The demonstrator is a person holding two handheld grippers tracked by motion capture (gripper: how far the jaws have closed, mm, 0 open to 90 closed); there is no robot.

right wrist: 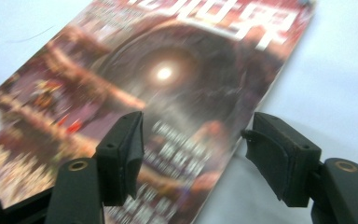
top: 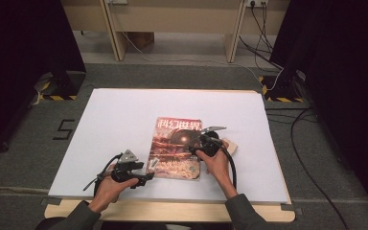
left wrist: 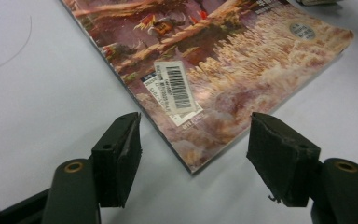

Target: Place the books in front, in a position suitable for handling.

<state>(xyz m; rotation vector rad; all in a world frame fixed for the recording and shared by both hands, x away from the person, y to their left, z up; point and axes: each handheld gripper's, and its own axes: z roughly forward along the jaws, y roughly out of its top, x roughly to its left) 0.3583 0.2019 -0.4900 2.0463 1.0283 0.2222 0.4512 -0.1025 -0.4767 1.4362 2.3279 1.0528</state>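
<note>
At lower left of the high view, the left gripper rests on the white rectangular table sheet, jaws apart, bracketing without touching the near corner of the glossy reddish-brown paper magazine at frame centre. Right of centre, the right gripper hovers released over the cover's right edge.

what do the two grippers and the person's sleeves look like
Both are black handheld tools. The left gripper carries a grey three-cornered plate on top, and a black cable trails from it. The right gripper has a similar grey plate and a black cable. Each has two blocky black jaws with brass-ringed holes at the base. The sleeves are grey-green.
</note>
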